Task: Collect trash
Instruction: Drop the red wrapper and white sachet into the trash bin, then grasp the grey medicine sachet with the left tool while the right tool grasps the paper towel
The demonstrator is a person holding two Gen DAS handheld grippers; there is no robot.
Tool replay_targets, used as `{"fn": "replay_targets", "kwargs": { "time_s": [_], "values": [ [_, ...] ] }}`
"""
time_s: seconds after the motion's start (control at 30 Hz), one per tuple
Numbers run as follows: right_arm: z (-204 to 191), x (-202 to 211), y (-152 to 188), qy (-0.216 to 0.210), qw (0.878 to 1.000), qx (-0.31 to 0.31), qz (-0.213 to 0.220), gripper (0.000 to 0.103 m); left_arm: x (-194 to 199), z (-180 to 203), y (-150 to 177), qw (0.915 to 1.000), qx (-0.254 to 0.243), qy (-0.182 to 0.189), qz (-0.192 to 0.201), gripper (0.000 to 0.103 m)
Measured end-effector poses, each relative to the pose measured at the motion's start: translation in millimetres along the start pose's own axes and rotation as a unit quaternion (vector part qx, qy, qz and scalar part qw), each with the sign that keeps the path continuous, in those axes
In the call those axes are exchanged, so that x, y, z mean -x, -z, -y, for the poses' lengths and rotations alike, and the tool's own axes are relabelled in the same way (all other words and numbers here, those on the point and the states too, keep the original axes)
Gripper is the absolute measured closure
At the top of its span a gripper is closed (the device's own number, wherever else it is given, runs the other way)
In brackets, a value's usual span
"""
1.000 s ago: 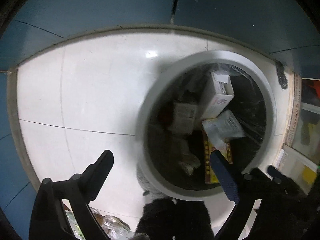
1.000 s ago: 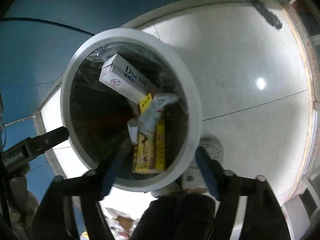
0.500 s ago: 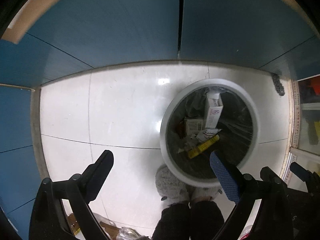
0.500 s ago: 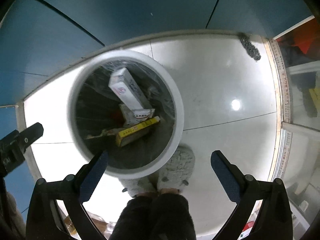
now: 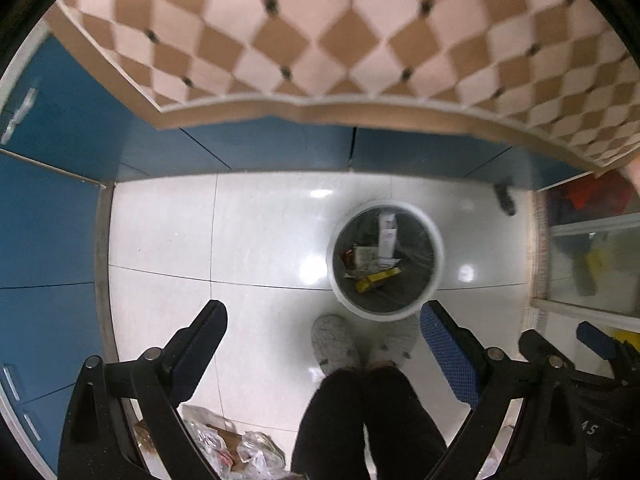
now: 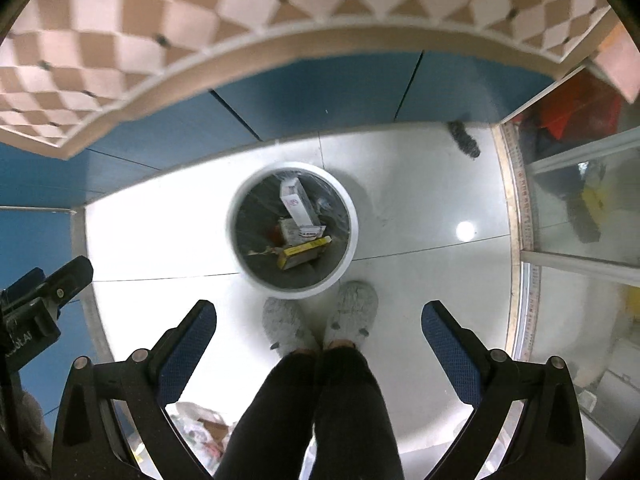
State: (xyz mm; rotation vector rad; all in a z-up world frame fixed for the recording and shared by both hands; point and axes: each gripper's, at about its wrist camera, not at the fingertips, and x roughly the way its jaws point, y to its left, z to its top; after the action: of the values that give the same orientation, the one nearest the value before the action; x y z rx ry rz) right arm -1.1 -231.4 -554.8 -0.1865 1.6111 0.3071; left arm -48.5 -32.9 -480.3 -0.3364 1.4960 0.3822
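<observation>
Both cameras look down at a shiny white floor (image 5: 256, 240) from high up. A round white trash bin (image 5: 434, 276) stands on the floor, right in front of the person's two fluffy gray slippers (image 6: 348, 312). The bin has a see-through bag inside it. In the bin lie a tall white box (image 6: 296, 202), a yellow box (image 6: 306, 252) lying flat, and a few small packets and wrappers beside them. The white box leans against the far side of the bin, and the yellow box lies nearer the feet. The left gripper (image 5: 324, 344) hangs high over the floor with its two fingers spread wide apart, and nothing sits between them. The right gripper (image 6: 320, 340) is also high up, fingers wide apart, with nothing in them. The slippers and the person's black pants (image 6: 312, 408) show between its fingers, far below. In the left view, a bit of the right gripper peeks in at the right edge. In the right view, a bit of the left gripper peeks in at the left edge. Blue cabinet doors (image 5: 272, 144) run along the far side of the floor. Above them is a counter top (image 5: 320, 32) with a brown and pink diamond pattern. Some crinkly plastic bags (image 5: 224, 448) lie on the floor at the bottom left, behind the person's legs. A small dark thing (image 6: 464, 138) lies on the floor near the far right corner, too blurry to tell what it is.
</observation>
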Motion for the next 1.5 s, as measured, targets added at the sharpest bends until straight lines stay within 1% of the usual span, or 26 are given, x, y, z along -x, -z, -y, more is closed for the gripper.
{"fn": "replay_targets", "kwargs": {
  "time_s": [0.03,0.17,0.27,0.4,0.53,0.6,0.67,0.73,0.8,0.9,0.93,1.0,1.03,1.07,1.13,1.2,1.3,1.33,1.43,1.5],
  "values": [
    [-2.3,17.5,1.9,-0.001,1.0,0.001,0.003,0.0,19.7,-0.4,1.3,1.0,-0.003,0.002,0.006,0.004],
    [-11.3,89.2,11.8,-0.007,1.0,0.011,0.012,0.0,75.9,-1.7,7.1,0.9996,-0.017,0.011,0.02,0.004],
    [-16.9,136.2,21.5,-0.012,1.0,0.017,0.019,0.0,109.3,-2.9,11.1,0.9991,-0.027,0.024,0.02,0.004],
    [-16.7,199.9,33.4,-0.013,0.999,0.015,0.037,0.0,152.3,-6.1,18.1,0.9982,-0.034,0.037,0.033,0.004],
    [-16.4,247.8,46.2,-0.018,0.998,0.015,0.051,0.0,186.2,-10.4,22.1,0.9974,-0.035,0.042,0.048,0.004],
    [-18.7,268.0,48.4,-0.027,0.998,0.015,0.06,0.0,204.1,-12.2,20.6,0.9965,-0.034,0.039,0.065,0.004],
    [-22.2,286.5,47.3,-0.035,0.996,0.017,0.077,0.0,221.7,-13.4,13.1,0.9945,-0.029,0.031,0.096,0.004],
    [-24.2,302.8,41.4,-0.064,0.993,0.014,0.097,0.0,233.8,-15.1,-0.5,0.9921,-0.02,0.025,0.121,0.004],
    [-25.4,319.0,26.4,-0.093,0.989,0.007,0.118,0.0,245.7,-18.4,-22.9,0.9888,0.0,0.018,0.148,0.004],
    [-27.8,337.5,-4.5,-0.116,0.983,-0.002,0.142,0.0,260.5,-26.7,-59.8,0.9813,0.025,-0.007,0.191,0.004],
    [-30.1,343.7,-18.0,-0.121,0.981,-0.001,0.152,0.0,262.8,-27.6,-74.2,0.9791,0.031,-0.011,0.201,0.0],
    [-31.5,351.5,-41.7,-0.126,0.978,0.001,0.166,0.0,263.4,-28.6,-107.8,0.9781,0.045,-0.013,0.203,0.0],
    [-30.1,356.2,-60.3,-0.131,0.976,-0.001,0.172,0.0,260.6,-29.1,-129.6,0.9773,0.057,-0.013,0.203,0.0],
    [-29.2,358.0,-76.4,-0.136,0.975,-0.003,0.175,0.0,260.4,-29.4,-141.5,0.9769,0.065,-0.017,0.203,0.0],
    [-21.9,359.9,-116.9,-0.14,0.973,-0.008,0.181,0.0,251.7,-31.3,-181.4,0.9756,0.089,-0.03,0.198,0.0],
    [-15.9,357.5,-161.4,-0.142,0.972,-0.014,0.187,0.0,240.5,-31.7,-212.7,0.9756,0.114,-0.046,0.182,0.0],
    [0.9,345.0,-235.6,-0.144,0.971,-0.035,0.185,0.0,213.9,-35.1,-260.2,0.9769,0.152,-0.045,0.144,0.0],
    [8.5,338.1,-268.8,-0.144,0.971,-0.048,0.185,0.0,203.5,-34.9,-274.6,0.9772,0.162,-0.043,0.131,0.0],
    [29.9,316.8,-345.6,-0.141,0.97,-0.072,0.187,0.0,165.9,-34.7,-321.6,0.9766,0.194,-0.026,0.089,0.0],
    [40.1,302.0,-401.4,-0.127,0.971,-0.081,0.186,0.0,147.4,-31.2,-340.7,0.9742,0.215,-0.008,0.068,0.0]
  ]
}}
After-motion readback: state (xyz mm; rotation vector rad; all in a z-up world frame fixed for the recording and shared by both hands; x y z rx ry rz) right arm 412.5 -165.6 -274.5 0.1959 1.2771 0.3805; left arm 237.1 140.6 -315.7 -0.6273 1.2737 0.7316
